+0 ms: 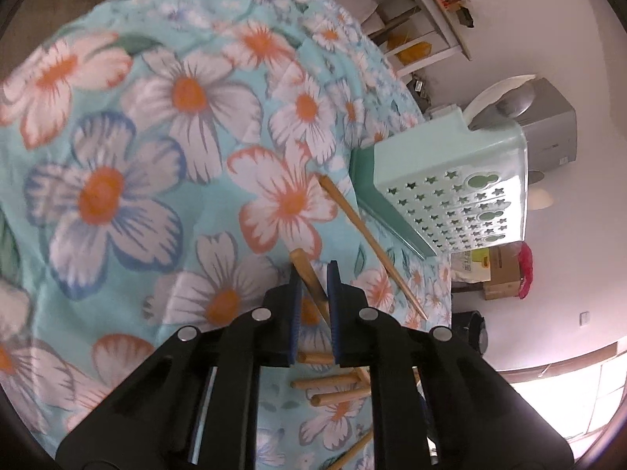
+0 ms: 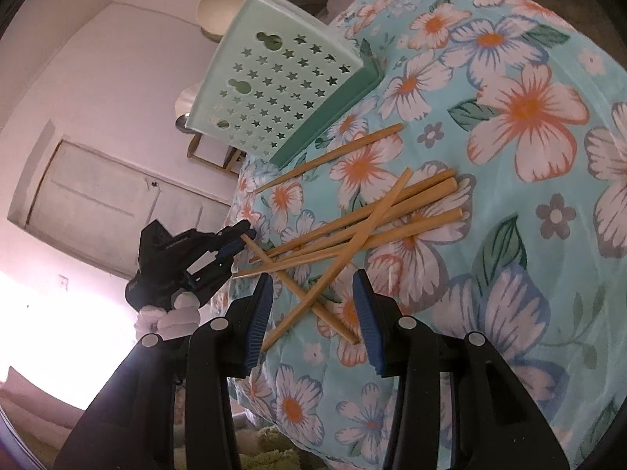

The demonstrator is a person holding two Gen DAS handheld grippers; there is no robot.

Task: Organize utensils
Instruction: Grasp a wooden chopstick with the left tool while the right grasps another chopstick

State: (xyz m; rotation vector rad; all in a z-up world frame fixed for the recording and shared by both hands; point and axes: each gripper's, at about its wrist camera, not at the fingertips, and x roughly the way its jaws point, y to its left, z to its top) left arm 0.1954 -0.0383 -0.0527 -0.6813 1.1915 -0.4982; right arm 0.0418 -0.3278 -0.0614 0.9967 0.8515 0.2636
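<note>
Gripping one wooden chopstick near its thick end, our left gripper has its jaws clenched on the stick, which slants up and away between the blue pads. From the right wrist view we see that same left gripper at the bench edge, pinching the end of the stick where it pokes out of the pile.

Our right gripper hovers over the near end of the pile of chopsticks, jaws released and standing apart, touching nothing; two crossed sticks lie on the cloth between its pads. One lone chopstick lies apart from the pile, nearer the mint-green holder, a plastic box with star-shaped holes lying tipped on its side at the bench edge.

We note the bench is draped in a turquoise floral cloth. Behind it: pale walls, a closed white door, bright glare low in the room. Shelves show in the left wrist view.
</note>
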